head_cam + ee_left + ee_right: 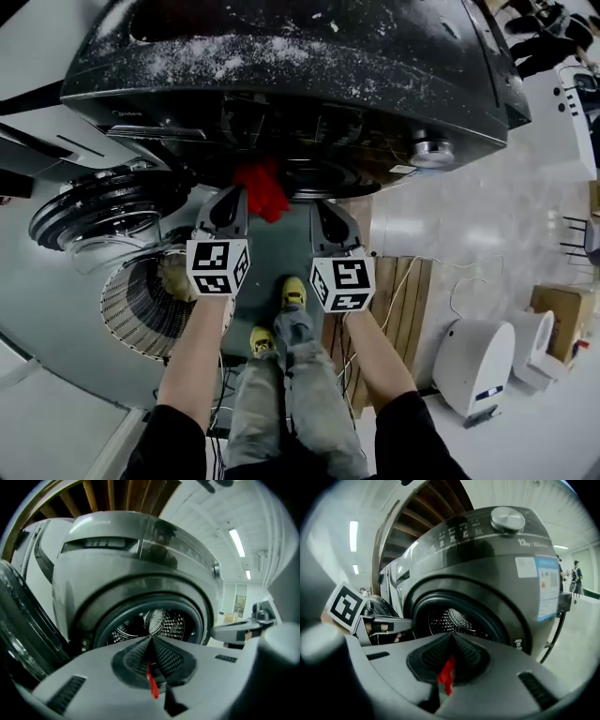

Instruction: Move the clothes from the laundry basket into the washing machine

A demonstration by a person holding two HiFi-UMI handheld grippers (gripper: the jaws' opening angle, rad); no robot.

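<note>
A red garment [262, 187] hangs between my two grippers, just below the open mouth of the dark front-loading washing machine [281, 84]. My left gripper [236, 195] is shut on its left part; a red sliver [152, 684] shows between the closed pads. My right gripper [317, 208] is shut on its right part, where red cloth [446, 674] is pinched in the jaws. Both point at the perforated drum [154, 623] [452, 618]. The white ribbed laundry basket [141, 305] sits low at the left, behind my left arm.
The round washer door [98, 211] stands swung open at the left, beside the basket. The person's legs and yellow shoes [292, 291] are below the grippers. Wooden slats [403, 300] with cables, a white appliance [473, 361] and a cardboard box [562, 319] lie to the right.
</note>
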